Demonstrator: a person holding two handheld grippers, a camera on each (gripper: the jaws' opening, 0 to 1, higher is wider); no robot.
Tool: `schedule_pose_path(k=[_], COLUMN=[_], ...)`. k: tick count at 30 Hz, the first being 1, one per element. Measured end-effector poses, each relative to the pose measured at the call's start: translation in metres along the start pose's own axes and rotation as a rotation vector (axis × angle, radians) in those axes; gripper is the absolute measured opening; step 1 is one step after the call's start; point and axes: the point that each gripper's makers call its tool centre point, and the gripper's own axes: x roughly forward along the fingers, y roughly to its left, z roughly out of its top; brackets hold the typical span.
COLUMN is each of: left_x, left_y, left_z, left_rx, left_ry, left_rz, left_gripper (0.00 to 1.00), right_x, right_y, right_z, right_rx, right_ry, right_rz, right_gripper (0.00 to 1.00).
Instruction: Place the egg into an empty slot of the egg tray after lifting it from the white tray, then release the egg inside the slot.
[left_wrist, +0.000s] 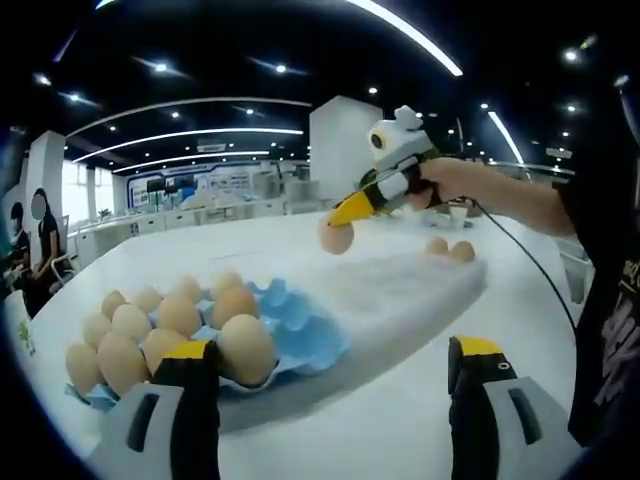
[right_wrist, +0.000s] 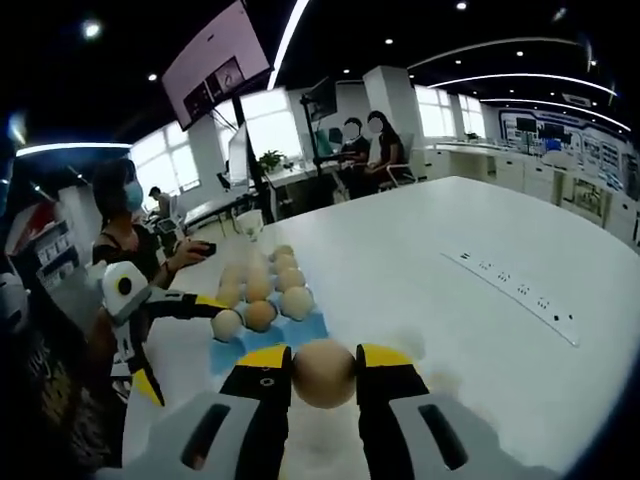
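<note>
My right gripper (right_wrist: 324, 362) is shut on a tan egg (right_wrist: 324, 372), held in the air above the white table. In the left gripper view that egg (left_wrist: 337, 238) hangs in the right gripper (left_wrist: 345, 222) over the far edge of the white tray (left_wrist: 410, 290). Two more eggs (left_wrist: 450, 248) lie at the tray's far end. The blue egg tray (left_wrist: 300, 335) holds several eggs on its left side, with bare cups on its right side. My left gripper (left_wrist: 332, 350) is open beside it and holds nothing.
A person's hand and dark sleeve (left_wrist: 600, 280) reach in from the right. A white power strip (right_wrist: 515, 285) lies on the table. The left gripper (right_wrist: 185, 345) stands left of the blue egg tray (right_wrist: 310, 325). People sit at desks behind.
</note>
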Motion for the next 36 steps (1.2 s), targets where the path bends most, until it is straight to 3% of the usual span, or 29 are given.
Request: schedule_pose_path(k=[15, 26, 36], left_x=[0.002, 0.002, -0.003], left_y=[0.002, 0.006, 0.013], left_z=[0.002, 0.002, -0.001], left_rx=[-0.005, 0.0, -0.008], left_ry=[-0.013, -0.014, -0.034], left_rz=[-0.001, -0.006, -0.012], left_gripper=[0.98, 0.99, 0.99], right_x=[0.036, 0.06, 0.078], right_y=[0.015, 0.0, -0.003], right_z=[0.0, 0.012, 0.007], right_rx=[0.007, 0.008, -0.008], right_ry=[0.013, 0.008, 0.032], right_rz=[0.053, 0.068, 0.058], right_gripper=[0.26, 0.26, 0.26])
